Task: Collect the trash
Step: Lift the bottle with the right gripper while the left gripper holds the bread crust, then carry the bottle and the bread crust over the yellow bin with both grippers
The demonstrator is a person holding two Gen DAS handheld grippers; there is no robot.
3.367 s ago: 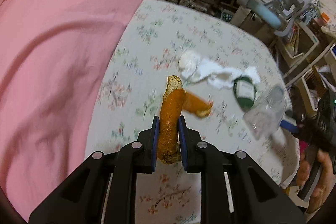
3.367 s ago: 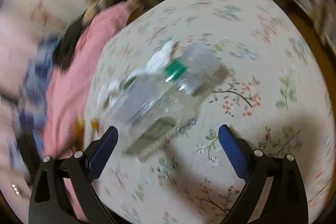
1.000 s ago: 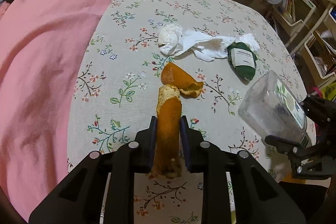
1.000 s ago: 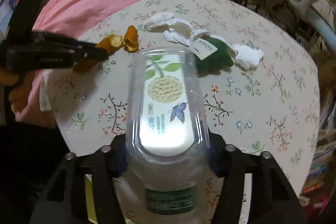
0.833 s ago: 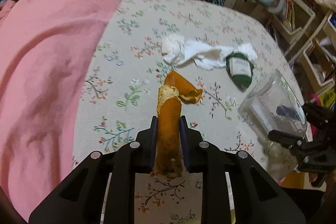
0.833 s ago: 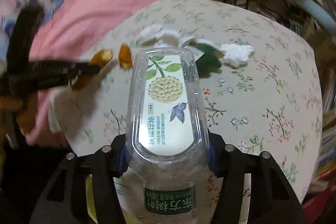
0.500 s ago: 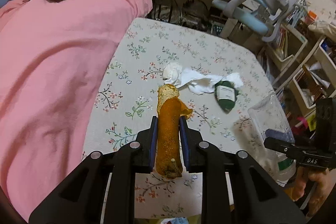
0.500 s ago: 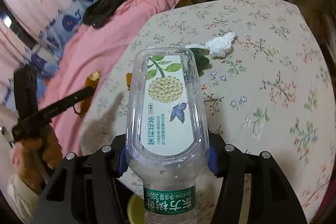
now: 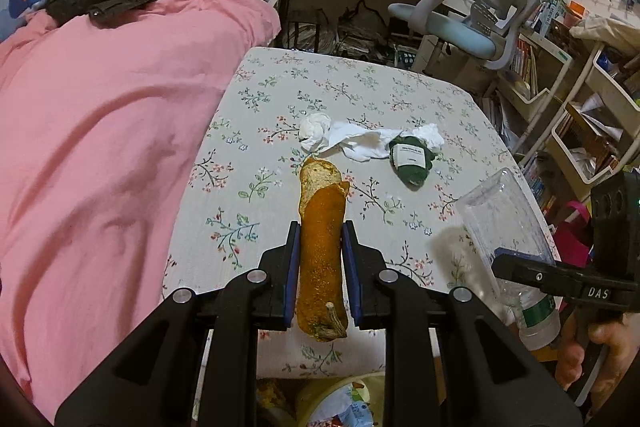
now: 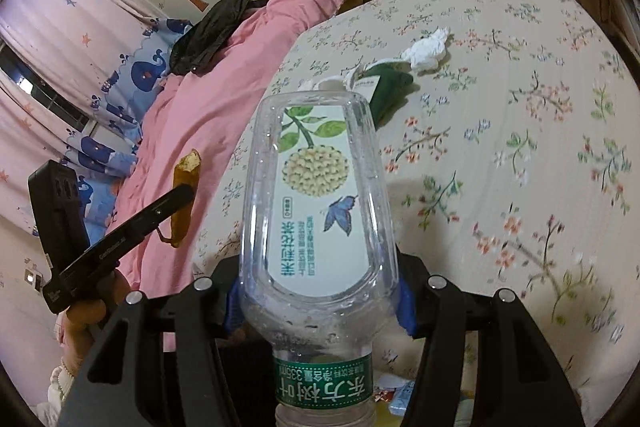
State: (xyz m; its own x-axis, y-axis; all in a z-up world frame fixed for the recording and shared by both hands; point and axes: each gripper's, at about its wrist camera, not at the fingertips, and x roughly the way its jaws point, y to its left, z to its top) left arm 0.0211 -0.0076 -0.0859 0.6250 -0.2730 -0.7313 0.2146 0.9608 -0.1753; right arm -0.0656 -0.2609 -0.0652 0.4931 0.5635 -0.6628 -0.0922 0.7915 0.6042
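— Clamping that orange peel (image 9: 321,247), the left gripper (image 9: 320,259); peel above the table's (image 9: 400,87) six o'clock edge.
— Right gripper (image 10: 318,301) squeezes the clear bottle (image 10: 316,211), cap end toward the camera; tissues (image 9: 352,139) at twelve.

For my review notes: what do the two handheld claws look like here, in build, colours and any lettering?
Both claws are matte black plastic with angular, open-framed arms and round silver bolt heads. The left claw has flat blue pads on the inner faces of its fingers; the right claw shows the same blue. Seen side-on, the right one carries white "DAS" lettering. No cables or sleeves are visible.
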